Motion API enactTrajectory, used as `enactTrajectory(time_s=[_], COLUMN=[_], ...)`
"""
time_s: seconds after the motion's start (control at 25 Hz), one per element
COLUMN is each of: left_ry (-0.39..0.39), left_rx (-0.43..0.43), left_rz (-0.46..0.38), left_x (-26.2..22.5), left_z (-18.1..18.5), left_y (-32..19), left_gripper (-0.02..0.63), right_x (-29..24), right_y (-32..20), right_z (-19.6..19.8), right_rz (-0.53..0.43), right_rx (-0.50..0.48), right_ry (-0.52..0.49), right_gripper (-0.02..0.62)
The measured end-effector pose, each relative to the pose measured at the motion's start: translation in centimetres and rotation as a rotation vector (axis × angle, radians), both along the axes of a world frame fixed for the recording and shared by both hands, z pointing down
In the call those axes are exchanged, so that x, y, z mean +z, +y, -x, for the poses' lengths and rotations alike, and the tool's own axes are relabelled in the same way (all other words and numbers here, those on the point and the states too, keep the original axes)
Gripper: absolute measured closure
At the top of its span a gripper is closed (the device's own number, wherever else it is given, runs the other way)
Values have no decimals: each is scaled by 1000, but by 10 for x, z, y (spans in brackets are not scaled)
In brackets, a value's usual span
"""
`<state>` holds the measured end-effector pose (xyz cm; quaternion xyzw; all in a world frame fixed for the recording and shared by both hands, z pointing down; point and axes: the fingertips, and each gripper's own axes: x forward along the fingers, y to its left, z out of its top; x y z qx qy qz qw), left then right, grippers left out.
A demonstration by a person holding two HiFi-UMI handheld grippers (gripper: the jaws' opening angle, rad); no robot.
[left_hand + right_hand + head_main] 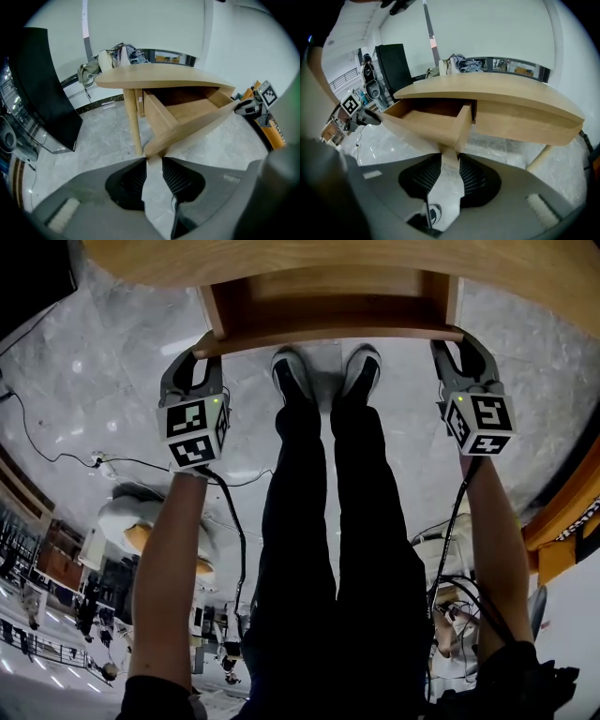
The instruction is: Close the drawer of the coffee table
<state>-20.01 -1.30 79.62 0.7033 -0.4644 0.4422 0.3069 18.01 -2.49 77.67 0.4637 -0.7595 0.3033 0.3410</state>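
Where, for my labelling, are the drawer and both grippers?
drawer (328, 335): head view, on its front panel's edge.
left gripper (154, 158): left gripper view, midway between its fingers, at the drawer's corner.
right gripper (450, 154): right gripper view, midway between its fingers, at the drawer's corner.

Grey marbled floor (84, 381); white wall (145, 23); a black panel (42, 89) at left; a heap (117, 55), perhaps bags, behind.
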Motion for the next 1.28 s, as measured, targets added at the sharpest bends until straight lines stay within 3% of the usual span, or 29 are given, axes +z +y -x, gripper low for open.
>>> enactTrajectory(time_s=[0.32,0.76,1.28], left_ry=[-6,14,24], left_rx=[-10,-22,-38], left_rz=[28,-31,-96], left_x=[0,-2,-3], left_z=[2,2,0], left_y=[0,-38,-86], left_gripper=[491,491,491], right_x=[0,-2,-4], right_y=[-1,-37,-81], right_z=[1,3,0], right_rz=[26,-3,-64], right_rx=[-4,23,132], right_ry=[3,-24,-117], right_gripper=[469,471,471])
